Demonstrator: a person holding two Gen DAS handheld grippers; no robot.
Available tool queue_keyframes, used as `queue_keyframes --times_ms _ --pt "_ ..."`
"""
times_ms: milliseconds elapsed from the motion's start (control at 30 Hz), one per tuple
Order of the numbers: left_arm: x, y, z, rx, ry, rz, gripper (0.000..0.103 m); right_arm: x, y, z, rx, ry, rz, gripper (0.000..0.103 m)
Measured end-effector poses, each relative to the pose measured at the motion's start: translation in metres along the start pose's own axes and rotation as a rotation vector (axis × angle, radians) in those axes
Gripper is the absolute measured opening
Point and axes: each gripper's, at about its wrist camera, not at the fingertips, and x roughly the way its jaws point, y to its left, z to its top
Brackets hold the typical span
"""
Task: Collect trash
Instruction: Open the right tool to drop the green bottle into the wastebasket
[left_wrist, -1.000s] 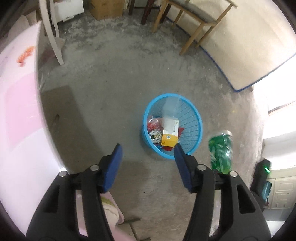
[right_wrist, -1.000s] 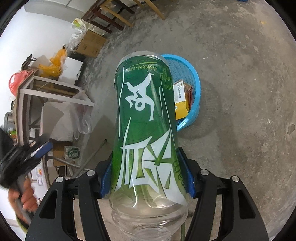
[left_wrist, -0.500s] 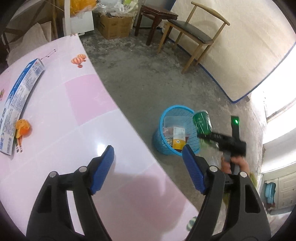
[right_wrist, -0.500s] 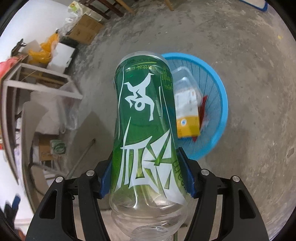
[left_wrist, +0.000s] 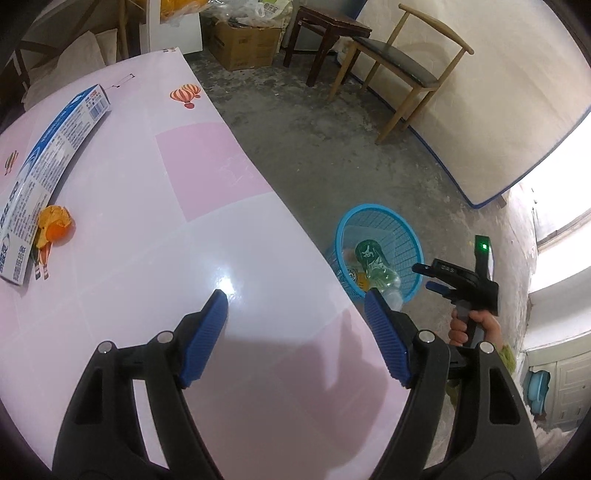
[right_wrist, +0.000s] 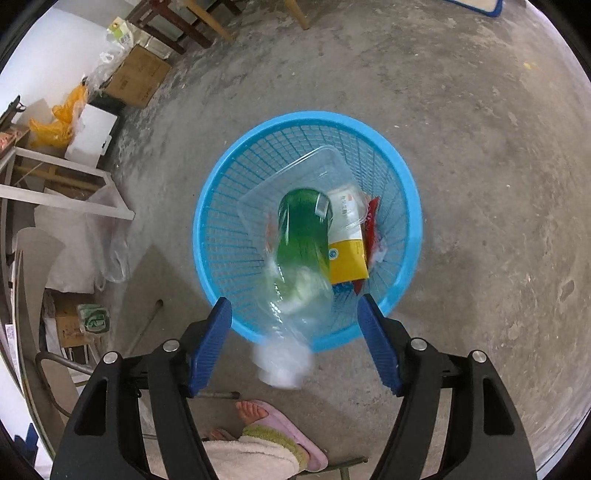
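My right gripper (right_wrist: 293, 304) hangs over the blue mesh basket (right_wrist: 207, 206) on the floor. Its jaws are opening, and the pads touch nothing. The green-labelled plastic bottle (right_wrist: 301, 229) is blurred below them, dropping base first into the basket, its cap end still over the near rim. In the left wrist view the same bottle (left_wrist: 371, 254) stands tilted in the basket (left_wrist: 373, 206), with the right gripper (left_wrist: 424, 277) beside it. My left gripper (left_wrist: 295, 295) is open and empty above the pink table (left_wrist: 147, 258). A toothpaste box (left_wrist: 55, 155) and orange peel (left_wrist: 55, 225) lie far left.
The basket also holds a clear plastic tray (right_wrist: 314, 166), a yellow-and-white carton (right_wrist: 347, 254) and red wrappers. A wooden chair (left_wrist: 406, 66), a dark stool (left_wrist: 325, 33) and a cardboard box (left_wrist: 243, 44) stand at the back. A foot in a pink slipper (right_wrist: 280, 432) is below my right gripper.
The right gripper let go of the green bottle, which now falls into the basket, and its jaws stand wider. The left gripper swung from over the floor to over the table.
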Motion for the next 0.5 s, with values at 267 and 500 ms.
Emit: queue_keyframes --times_ms 267,500 --pt "-0.027 0.011 -0.015 -0.008 -0.06 0.007 0.073 -0.047 0.009 -0.021 -0.034 -0.082 0.032 0.069" --pt "-0.059 0.031 -0.033 -0.032 -0.135 0.038 0.074 -0.094 0.052 -0.042 -0.145 -0.135 0.106 0.074"
